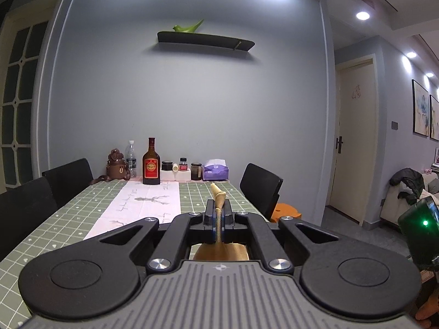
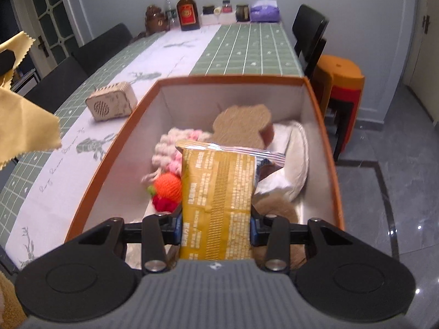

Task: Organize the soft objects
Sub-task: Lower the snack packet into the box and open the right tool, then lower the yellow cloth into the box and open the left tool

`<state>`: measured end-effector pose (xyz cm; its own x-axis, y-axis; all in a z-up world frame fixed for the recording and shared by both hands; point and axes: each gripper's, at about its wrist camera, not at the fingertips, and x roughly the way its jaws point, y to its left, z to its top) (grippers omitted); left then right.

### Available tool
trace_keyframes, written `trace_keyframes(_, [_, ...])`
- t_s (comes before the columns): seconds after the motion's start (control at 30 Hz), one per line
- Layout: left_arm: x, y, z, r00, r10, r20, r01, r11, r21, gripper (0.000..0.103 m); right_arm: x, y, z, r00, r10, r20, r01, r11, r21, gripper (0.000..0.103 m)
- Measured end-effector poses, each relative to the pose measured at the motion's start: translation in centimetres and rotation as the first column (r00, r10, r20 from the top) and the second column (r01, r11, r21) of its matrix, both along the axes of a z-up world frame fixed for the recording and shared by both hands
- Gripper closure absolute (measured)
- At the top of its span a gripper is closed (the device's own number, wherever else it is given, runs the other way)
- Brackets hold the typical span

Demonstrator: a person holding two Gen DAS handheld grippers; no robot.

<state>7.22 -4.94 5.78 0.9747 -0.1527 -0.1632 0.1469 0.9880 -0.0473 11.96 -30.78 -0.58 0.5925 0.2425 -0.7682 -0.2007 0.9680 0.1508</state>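
My left gripper [image 1: 218, 208] is shut on a mustard-yellow cloth [image 1: 218, 194], which pokes up between its pads and hangs below. The same yellow cloth [image 2: 24, 120] shows at the left edge of the right wrist view. My right gripper [image 2: 216, 223] is shut on a gold snack packet [image 2: 216, 192] and holds it over the orange-rimmed box [image 2: 326, 148]. In the box lie a brown bear-shaped sponge [image 2: 241, 126], pink and cream knitted pieces [image 2: 172, 150], an orange knitted ball [image 2: 168, 183], a red knitted bit [image 2: 163, 204] and a white pouch [image 2: 290, 164].
The box stands on a green checked tablecloth [image 2: 247, 52] with a white runner. A small wooden speaker [image 2: 111, 104] sits left of the box. Bottles, jars and a purple tissue pack [image 1: 214, 170] line the far wall. Black chairs [image 1: 260, 189] flank the table; orange stools [image 2: 340, 82] stand right.
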Motion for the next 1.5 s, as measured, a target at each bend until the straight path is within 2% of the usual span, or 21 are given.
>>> trace_keyframes(0.13, [0.2,0.4,-0.6,0.999,0.001,-0.034,-0.001,1.0,-0.015,0.1,-0.5,1.2,-0.2,0.999,0.047,-0.007,-0.047,0.998,0.033,0.061])
trace_keyframes(0.27, [0.4,0.9,-0.9,0.999,0.009,-0.051,-0.01,1.0,-0.022,0.1,-0.2,2.7,-1.0,0.995,0.088,-0.056,-0.084,0.993,0.08,0.061])
trace_keyframes(0.47, [0.4,1.5,-1.3,0.998,0.015,-0.061,-0.017,0.999,-0.032,0.1,0.8,4.8,-2.6,0.99,0.109,-0.088,-0.105,0.993,0.053,0.061])
trace_keyframes(0.67, [0.6,1.8,-1.7,0.997,0.016,-0.073,-0.019,0.999,-0.036,0.1,2.4,4.7,-3.6,0.974,0.103,-0.202,-0.093,0.994,0.059,0.061])
trace_keyframes(0.8, [0.4,2.0,-1.8,0.997,0.003,-0.076,-0.006,0.999,-0.04,0.1,2.6,4.2,-3.7,0.966,0.115,-0.23,-0.105,0.993,0.056,0.055])
trace_keyframes(0.83, [0.3,1.9,-1.7,0.997,-0.001,-0.077,-0.002,0.999,-0.039,0.1,2.4,4.3,-3.6,0.965,0.135,-0.224,-0.13,0.991,0.036,0.052])
trace_keyframes(0.9, [0.3,1.8,-1.7,0.997,-0.008,-0.078,0.005,0.999,-0.034,0.1,1.8,4.5,-3.2,0.969,0.144,-0.199,-0.148,0.989,-0.005,0.038])
trace_keyframes(0.97, [0.3,1.7,-1.5,0.997,-0.027,-0.075,0.025,0.999,-0.031,0.1,1.4,4.3,-2.8,0.969,0.149,-0.199,-0.149,0.989,0.014,0.031])
trace_keyframes(1.13, [1.5,1.2,-0.9,0.991,-0.106,-0.084,0.103,0.994,-0.037,0.1,0.0,3.5,-0.6,0.983,0.146,-0.112,-0.151,0.988,-0.038,0.03])
trace_keyframes(1.33, [5.9,-0.5,-0.7,0.971,-0.191,-0.145,0.183,0.981,-0.066,0.1,-0.2,0.5,2.4,0.998,0.061,-0.008,-0.061,0.998,-0.022,0.03])
trace_keyframes(1.4, [7.7,-1.7,-1.1,0.961,-0.21,-0.183,0.203,0.978,-0.053,0.1,0.0,-0.3,3.1,0.999,0.038,0.03,-0.037,0.998,-0.047,0.03])
trace_keyframes(1.5, [9.8,-3.4,-2.1,0.956,-0.187,-0.225,0.189,0.982,-0.011,0.1,0.9,-0.9,3.3,0.998,0.015,0.059,-0.01,0.997,-0.079,0.03])
